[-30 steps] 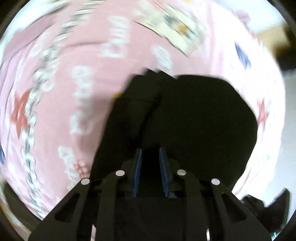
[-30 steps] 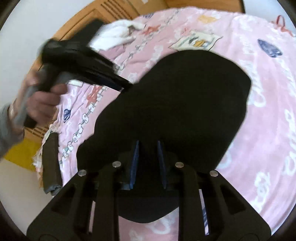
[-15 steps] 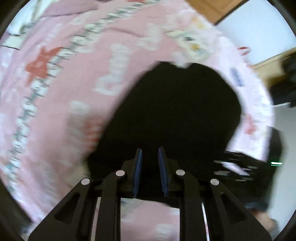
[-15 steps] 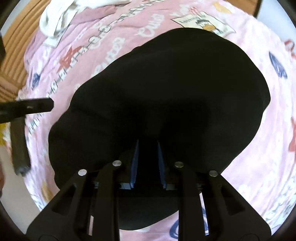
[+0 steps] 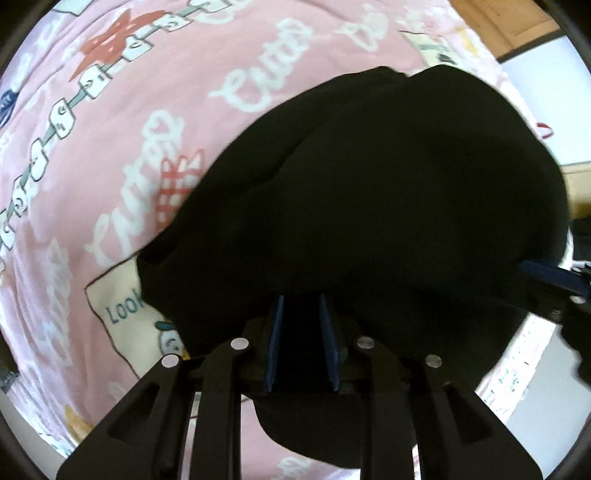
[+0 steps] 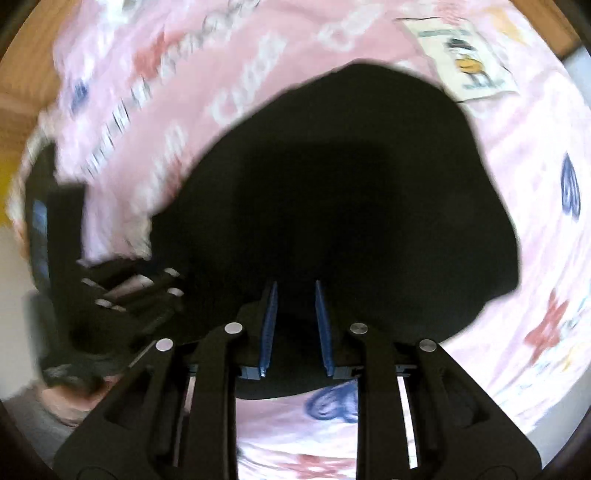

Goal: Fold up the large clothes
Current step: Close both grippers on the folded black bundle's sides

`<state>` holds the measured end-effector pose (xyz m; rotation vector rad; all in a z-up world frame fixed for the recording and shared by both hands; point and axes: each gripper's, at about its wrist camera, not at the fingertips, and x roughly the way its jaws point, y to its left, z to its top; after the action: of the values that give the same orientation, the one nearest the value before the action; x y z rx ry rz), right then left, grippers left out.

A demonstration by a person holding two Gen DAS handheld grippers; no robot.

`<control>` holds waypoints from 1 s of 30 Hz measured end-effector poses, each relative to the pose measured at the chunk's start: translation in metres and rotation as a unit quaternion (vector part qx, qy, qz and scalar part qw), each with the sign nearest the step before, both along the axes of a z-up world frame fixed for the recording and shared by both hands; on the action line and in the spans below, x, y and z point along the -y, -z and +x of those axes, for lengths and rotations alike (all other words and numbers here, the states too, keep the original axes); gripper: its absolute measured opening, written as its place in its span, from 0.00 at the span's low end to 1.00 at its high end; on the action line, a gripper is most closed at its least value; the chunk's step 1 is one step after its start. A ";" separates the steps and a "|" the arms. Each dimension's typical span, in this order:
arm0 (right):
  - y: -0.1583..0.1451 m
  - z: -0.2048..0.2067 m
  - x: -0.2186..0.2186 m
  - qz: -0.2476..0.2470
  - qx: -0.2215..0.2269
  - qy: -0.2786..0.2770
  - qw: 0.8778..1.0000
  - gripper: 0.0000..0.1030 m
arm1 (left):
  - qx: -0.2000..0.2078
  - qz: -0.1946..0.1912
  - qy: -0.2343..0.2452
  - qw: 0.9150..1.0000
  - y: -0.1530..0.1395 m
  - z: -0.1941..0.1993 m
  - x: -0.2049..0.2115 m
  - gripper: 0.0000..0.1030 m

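A black garment (image 5: 388, 184) lies bunched on the pink bedspread (image 5: 129, 147) and fills the middle of both wrist views. My left gripper (image 5: 300, 297) points down with the black cloth between its blue pads; its jaws are opening slightly. My right gripper (image 6: 295, 283) also points down, shut on the near edge of the same garment (image 6: 351, 184). In the left wrist view the right gripper (image 5: 554, 275) shows at the right edge. The left gripper (image 6: 122, 291) appears blurred at the lower left of the right wrist view, close beside the cloth.
The pink bedspread (image 6: 535, 258) with white lettering, stars and hearts spreads all round the garment. A wooden panel (image 5: 509, 26) and a white wall (image 5: 554, 92) lie beyond the bed's far corner. A person's hand (image 6: 66, 402) holds the left gripper.
Both grippers swept across the bed with the black cloth still in them. In the right wrist view the left gripper came from the upper left down to close beside the right one.
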<state>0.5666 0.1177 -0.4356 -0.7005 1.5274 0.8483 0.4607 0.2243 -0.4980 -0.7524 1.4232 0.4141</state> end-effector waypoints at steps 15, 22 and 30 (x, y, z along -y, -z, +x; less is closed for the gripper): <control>0.047 0.033 -0.027 0.047 0.004 0.112 0.993 0.21 | -0.090 -0.025 0.014 0.996 0.056 0.065 -0.038 0.17; -0.017 -0.032 0.068 0.177 -0.018 0.209 0.962 0.21 | -0.113 -0.021 0.039 0.993 0.060 0.085 -0.038 0.15; 0.036 -0.053 0.062 0.161 -0.019 0.255 0.953 0.19 | -0.143 -0.016 0.032 0.989 0.082 0.123 -0.029 0.11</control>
<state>0.5140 0.0558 -0.4712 -0.0408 1.4639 0.6897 0.5834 0.2532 -0.5802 -0.6901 1.7222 0.4646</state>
